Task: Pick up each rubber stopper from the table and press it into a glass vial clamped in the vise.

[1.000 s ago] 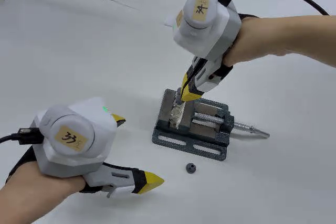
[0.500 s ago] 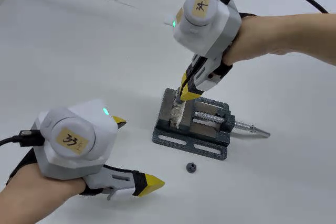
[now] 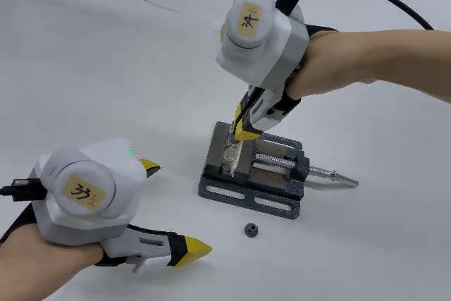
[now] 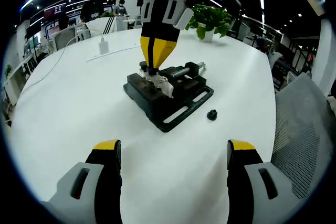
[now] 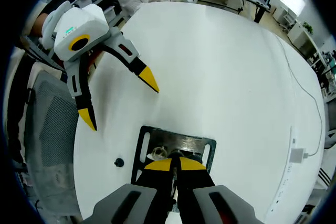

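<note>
At centre of the white table (image 3: pixel 106 89), head view:

1. Vise (image 3: pixel 250 174), dark grey, screw handle pointing to 3 o'clock. Glass vial (image 3: pixel 231 154) clamped upright between its blocks.
2. Right gripper (image 3: pixel 243 132), entering from 1 o'clock, angled steeply down. Yellow-tipped jaws drawn together, tips at the vial's mouth; whether anything is pinched between them cannot be told.
3. Left gripper (image 3: pixel 173 209), at the vise's 8 o'clock, low over the table. Jaws spread wide, nothing between them, well apart from the vise.
4. Rubber stopper (image 3: pixel 250 230), small, dark, lying loose on the table at the vise's 6 o'clock, near its base, untouched.
</note>
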Action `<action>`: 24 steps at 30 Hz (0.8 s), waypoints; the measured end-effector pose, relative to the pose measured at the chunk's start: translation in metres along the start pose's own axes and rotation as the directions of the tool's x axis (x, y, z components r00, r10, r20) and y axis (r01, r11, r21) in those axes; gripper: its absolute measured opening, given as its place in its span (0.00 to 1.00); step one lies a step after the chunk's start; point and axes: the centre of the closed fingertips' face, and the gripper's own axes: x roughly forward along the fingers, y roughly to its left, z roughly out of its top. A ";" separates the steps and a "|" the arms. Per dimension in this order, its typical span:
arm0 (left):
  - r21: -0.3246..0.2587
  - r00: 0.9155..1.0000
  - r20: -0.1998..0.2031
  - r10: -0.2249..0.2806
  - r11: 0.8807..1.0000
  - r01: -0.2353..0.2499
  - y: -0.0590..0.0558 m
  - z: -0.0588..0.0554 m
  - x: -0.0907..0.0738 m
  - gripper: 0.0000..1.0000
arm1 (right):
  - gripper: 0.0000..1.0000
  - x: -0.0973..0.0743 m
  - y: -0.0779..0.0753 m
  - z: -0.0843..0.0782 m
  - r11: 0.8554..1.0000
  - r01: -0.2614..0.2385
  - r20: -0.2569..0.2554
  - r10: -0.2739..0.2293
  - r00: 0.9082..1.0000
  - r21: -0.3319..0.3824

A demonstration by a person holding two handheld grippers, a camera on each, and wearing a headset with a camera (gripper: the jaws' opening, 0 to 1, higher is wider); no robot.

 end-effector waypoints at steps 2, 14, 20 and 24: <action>0.000 1.000 0.000 -0.001 1.000 0.001 0.000 0.001 0.001 0.82 | 0.00 0.000 0.001 0.001 1.000 -0.001 -0.007 0.001 1.000 0.004; 0.001 1.000 0.001 -0.003 1.000 0.003 0.002 0.004 0.004 0.82 | 0.00 0.001 0.001 -0.001 0.999 -0.011 -0.010 0.012 1.000 0.039; 0.007 1.000 0.007 0.001 1.000 -0.001 0.000 0.008 0.003 0.82 | 0.00 0.001 0.003 -0.001 0.999 0.002 -0.040 -0.001 0.999 0.034; 0.010 1.000 0.013 0.005 1.000 -0.005 -0.001 0.010 0.000 0.82 | 0.00 0.001 0.004 -0.001 0.999 0.029 -0.043 -0.028 0.999 0.031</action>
